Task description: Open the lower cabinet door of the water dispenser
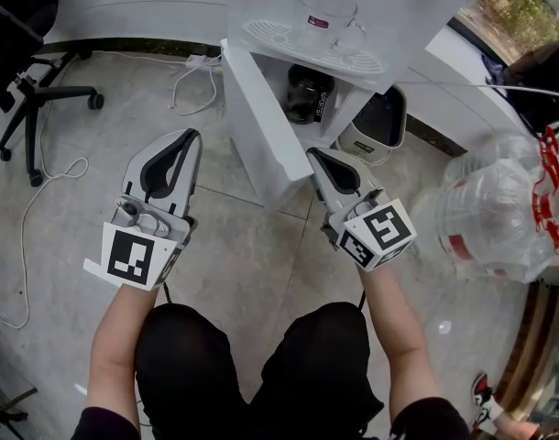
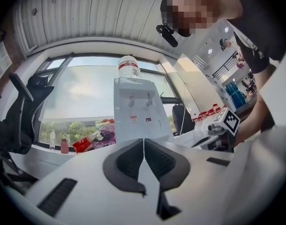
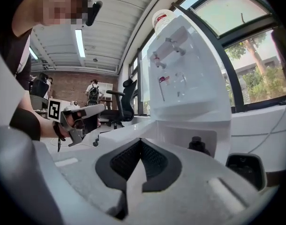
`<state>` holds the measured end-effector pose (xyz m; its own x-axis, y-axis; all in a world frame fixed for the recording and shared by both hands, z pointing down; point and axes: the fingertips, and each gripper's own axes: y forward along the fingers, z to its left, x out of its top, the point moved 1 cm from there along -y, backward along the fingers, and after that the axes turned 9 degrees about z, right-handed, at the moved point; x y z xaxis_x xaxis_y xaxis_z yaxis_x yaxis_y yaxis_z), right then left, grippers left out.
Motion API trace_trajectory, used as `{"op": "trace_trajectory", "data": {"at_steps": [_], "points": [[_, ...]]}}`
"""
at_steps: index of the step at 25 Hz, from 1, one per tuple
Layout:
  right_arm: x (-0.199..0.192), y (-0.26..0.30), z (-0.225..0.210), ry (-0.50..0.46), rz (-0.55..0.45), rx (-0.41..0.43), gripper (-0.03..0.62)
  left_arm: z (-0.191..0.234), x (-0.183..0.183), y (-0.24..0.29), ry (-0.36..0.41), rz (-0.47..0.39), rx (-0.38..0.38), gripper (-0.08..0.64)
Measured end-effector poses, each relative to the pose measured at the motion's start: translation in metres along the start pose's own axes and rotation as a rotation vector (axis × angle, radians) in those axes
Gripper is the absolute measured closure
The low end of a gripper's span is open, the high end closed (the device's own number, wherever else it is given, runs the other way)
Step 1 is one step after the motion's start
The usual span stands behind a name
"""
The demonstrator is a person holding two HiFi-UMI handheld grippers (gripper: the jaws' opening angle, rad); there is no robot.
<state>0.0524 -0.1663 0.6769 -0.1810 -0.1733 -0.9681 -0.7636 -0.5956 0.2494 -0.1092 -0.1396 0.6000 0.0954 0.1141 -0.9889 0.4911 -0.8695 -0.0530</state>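
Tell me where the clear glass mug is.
In the head view, the clear glass mug stands top centre on the perforated drip tray of the white water dispenser, above its open lower cabinet door.

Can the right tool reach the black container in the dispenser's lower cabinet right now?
Probably yes. The white cabinet door stands swung open, leaving the black container exposed with nothing between it and the right tool. Its jaws are shut, so they'd need opening first.
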Motion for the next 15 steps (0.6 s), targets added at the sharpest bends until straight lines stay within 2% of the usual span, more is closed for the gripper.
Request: {"op": "trace_trajectory", "data": {"at_steps": [15], "points": [[0.007,0.042,0.067,-0.092,0.035,0.196,0.588,0.010,0.004,-0.018,0.015,-0.001,0.021,0.545]]}}
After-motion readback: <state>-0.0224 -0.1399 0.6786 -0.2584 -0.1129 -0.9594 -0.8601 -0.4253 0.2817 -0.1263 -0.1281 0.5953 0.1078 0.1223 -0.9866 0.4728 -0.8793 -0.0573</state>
